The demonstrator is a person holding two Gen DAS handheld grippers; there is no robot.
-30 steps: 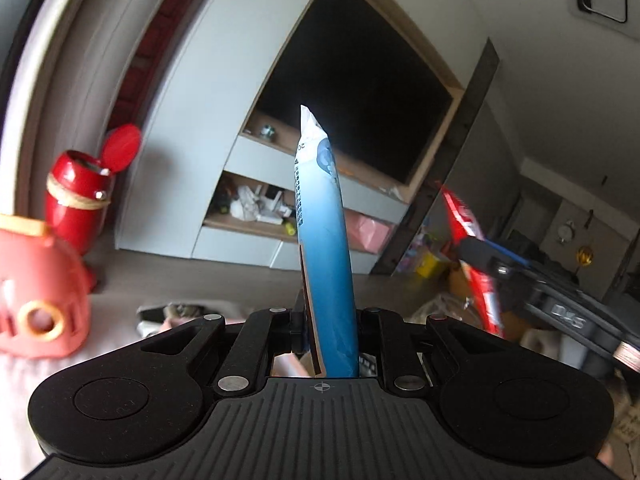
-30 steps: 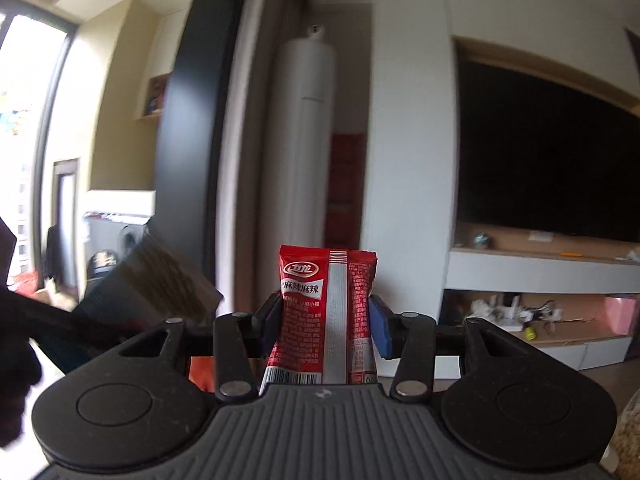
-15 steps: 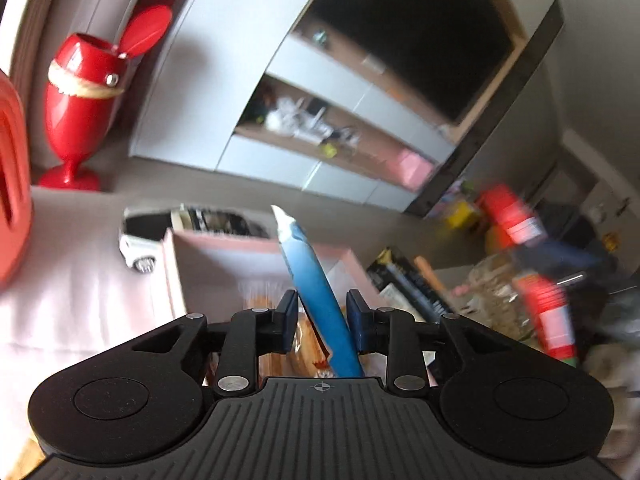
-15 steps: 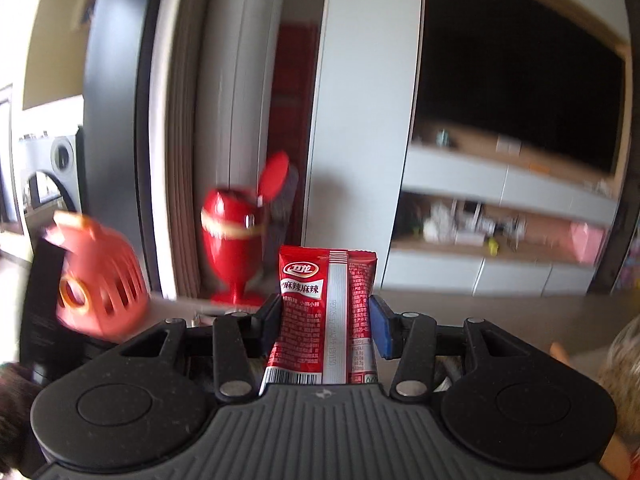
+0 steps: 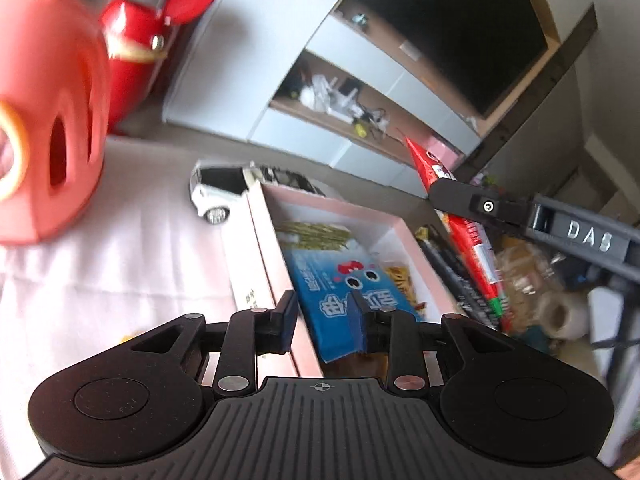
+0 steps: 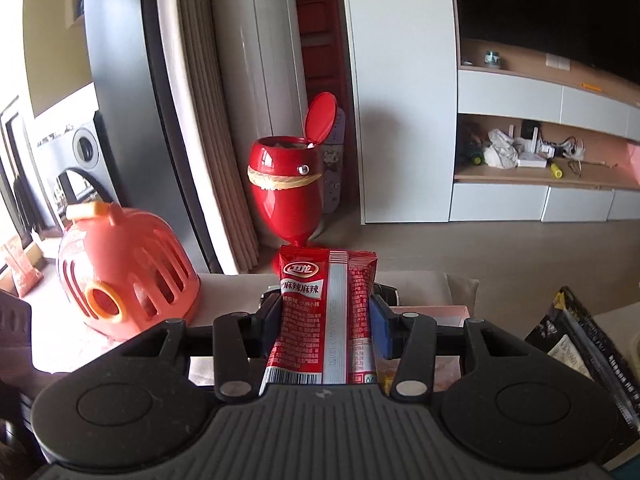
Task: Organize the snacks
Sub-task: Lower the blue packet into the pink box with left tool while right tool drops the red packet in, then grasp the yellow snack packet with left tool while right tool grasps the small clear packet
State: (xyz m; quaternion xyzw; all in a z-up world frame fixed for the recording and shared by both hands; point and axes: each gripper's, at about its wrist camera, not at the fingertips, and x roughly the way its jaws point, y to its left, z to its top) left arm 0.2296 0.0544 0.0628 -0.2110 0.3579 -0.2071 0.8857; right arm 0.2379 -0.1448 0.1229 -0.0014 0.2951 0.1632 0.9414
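My left gripper is open above the near end of a pink box. A blue snack packet lies flat inside the box, on other snacks, and shows between my open fingers. My right gripper is shut on a red snack packet, held upright. In the left wrist view the right gripper holds that red packet just right of the box.
A white toy car sits behind the box on the white cloth. An orange plastic dome and a red goblet-shaped bin stand at the left. Dark snack packets lie to the right of the box.
My left gripper has tilted down over the pink box, opened and let go of the blue packet, which now lies in the box. My right gripper has lowered toward the table, still holding the red packet.
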